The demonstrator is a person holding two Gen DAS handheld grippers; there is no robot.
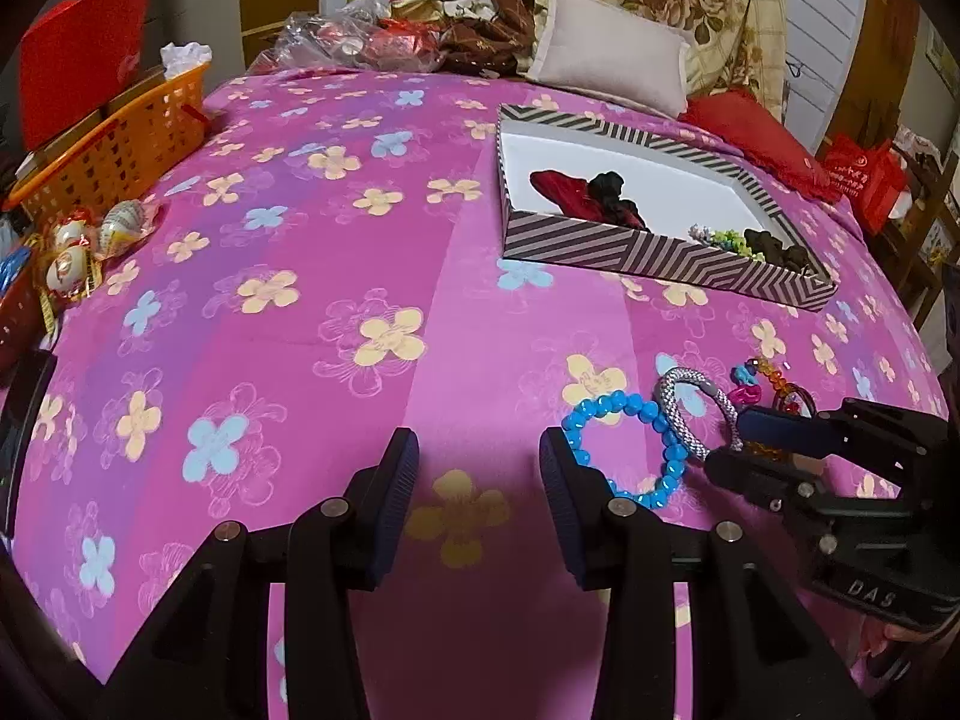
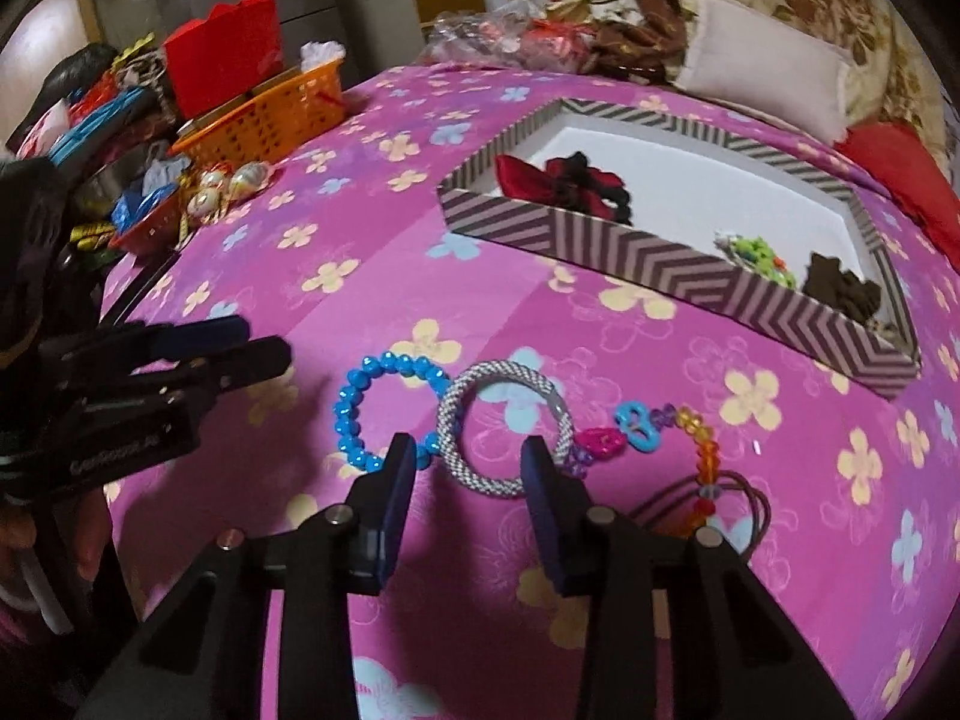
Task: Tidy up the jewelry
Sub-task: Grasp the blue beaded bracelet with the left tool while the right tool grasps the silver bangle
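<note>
- On the pink flowered bedspread [image 2: 600, 600], near side, lay a blue bead bracelet [image 2: 360, 414], a silver woven bangle [image 2: 456, 420] and a multicolour charm bracelet [image 2: 636, 426], touching in a row.
- Right gripper [image 2: 468, 456] stood partly open, straddling the bangle's near arc; pads not pressing it.
- Left gripper [image 1: 480, 462] was half open, empty, its right finger [image 1: 558, 480] beside the blue bracelet.
- Striped tray [image 2: 690, 264], far right, held scrunchies [image 2: 576, 180] and green beads [image 2: 762, 255].

Near on the bedspread lie three bracelets: one blue bead bracelet [image 2: 384, 414], one silver woven bangle [image 2: 507, 429], one multicoloured bead bracelet [image 2: 690, 438]. Farther right stands one striped box [image 2: 678, 267].
</note>
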